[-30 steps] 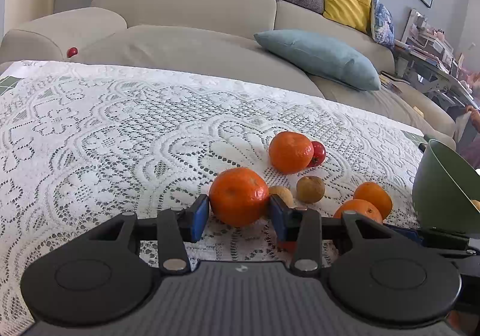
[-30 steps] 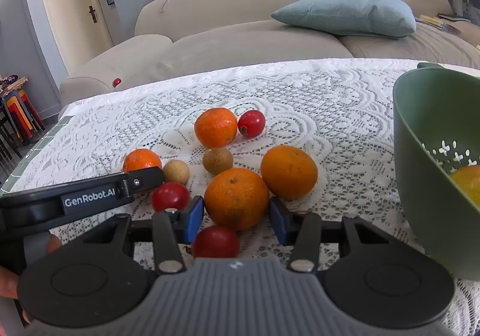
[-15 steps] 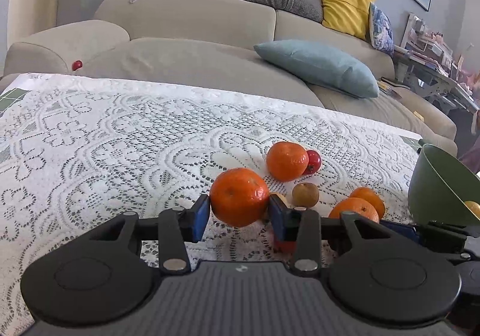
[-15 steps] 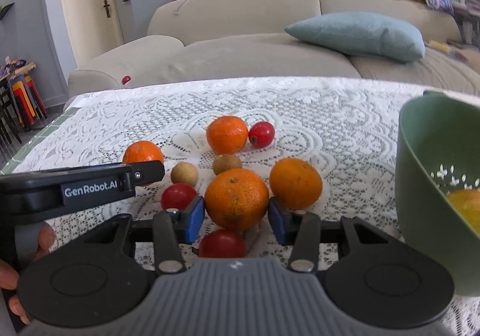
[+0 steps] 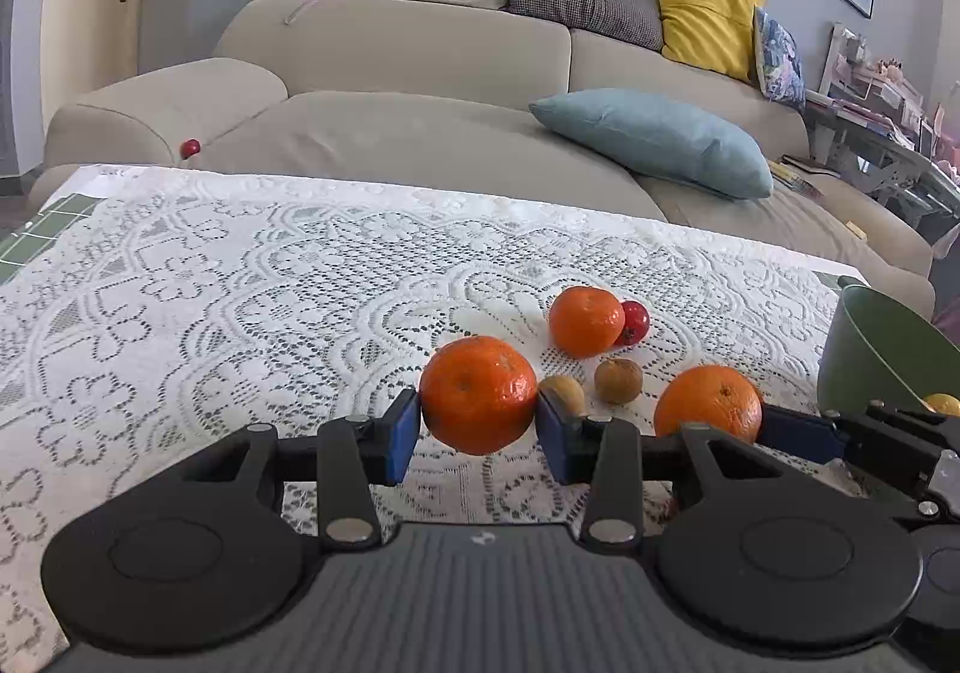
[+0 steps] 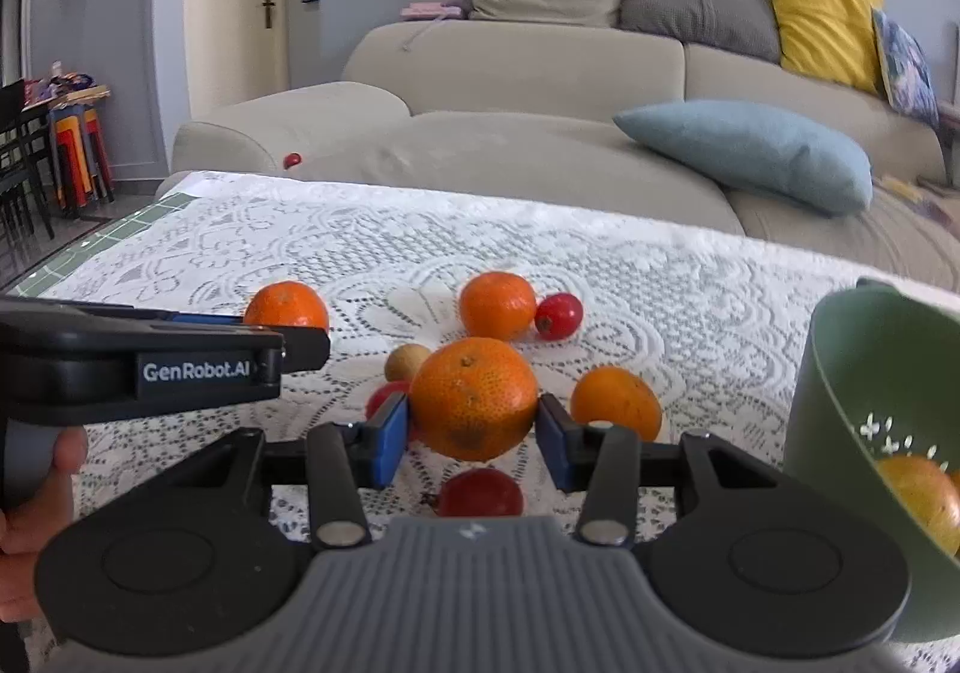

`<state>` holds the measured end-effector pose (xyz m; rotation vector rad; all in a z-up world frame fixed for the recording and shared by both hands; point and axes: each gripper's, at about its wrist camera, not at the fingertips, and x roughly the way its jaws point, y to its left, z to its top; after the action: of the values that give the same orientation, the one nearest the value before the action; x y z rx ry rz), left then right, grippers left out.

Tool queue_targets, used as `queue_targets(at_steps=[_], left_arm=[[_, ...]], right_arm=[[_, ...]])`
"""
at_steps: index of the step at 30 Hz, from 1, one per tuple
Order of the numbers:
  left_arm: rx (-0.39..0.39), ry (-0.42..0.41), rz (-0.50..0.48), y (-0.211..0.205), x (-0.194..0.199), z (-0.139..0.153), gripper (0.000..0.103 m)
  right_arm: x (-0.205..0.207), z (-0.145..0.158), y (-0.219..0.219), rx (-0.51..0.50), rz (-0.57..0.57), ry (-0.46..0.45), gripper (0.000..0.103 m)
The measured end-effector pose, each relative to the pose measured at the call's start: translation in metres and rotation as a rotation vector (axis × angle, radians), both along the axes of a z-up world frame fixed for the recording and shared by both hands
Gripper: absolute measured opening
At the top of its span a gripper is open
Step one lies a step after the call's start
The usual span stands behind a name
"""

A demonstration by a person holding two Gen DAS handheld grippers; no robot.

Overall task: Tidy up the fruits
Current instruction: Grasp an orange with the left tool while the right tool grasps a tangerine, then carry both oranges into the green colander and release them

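My left gripper (image 5: 477,427) is shut on an orange tangerine (image 5: 478,394) and holds it above the lace tablecloth. My right gripper (image 6: 474,433) is shut on a larger orange (image 6: 474,398), also lifted. In the left wrist view the right gripper's orange (image 5: 708,403) shows at the right. On the cloth lie another tangerine (image 6: 497,305), a red fruit (image 6: 558,316), an orange (image 6: 615,403), small brown fruits (image 5: 618,380) and red fruits (image 6: 480,493). A green bowl (image 6: 840,373) at the right holds an orange fruit (image 6: 918,499).
The left gripper's body (image 6: 138,367) crosses the left of the right wrist view with a hand on it. A beige sofa (image 5: 390,132) with a blue cushion (image 5: 654,141) stands behind the table. A small red ball (image 5: 191,147) lies on the sofa.
Both grippers have risen with their oranges, which now hang above the cloth. The views have tilted up, showing more of the sofa and wall.
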<state>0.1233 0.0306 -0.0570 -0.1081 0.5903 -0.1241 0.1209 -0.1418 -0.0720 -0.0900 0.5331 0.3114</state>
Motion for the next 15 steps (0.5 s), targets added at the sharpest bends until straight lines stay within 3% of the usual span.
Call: queue_targets(at_steps=[10, 15], left_arm=[[0.011, 0.041, 0.062, -0.008, -0.026, 0.026, 0.047], [0.011, 0.124, 0.007, -0.02, -0.033, 0.04, 0.047]], right_arm=[[-0.023, 0.022, -0.005, -0.029, 0.086, -0.033, 0.043], [-0.027, 0.039, -0.013, -0.039, 0.164, 0.017, 0.043]])
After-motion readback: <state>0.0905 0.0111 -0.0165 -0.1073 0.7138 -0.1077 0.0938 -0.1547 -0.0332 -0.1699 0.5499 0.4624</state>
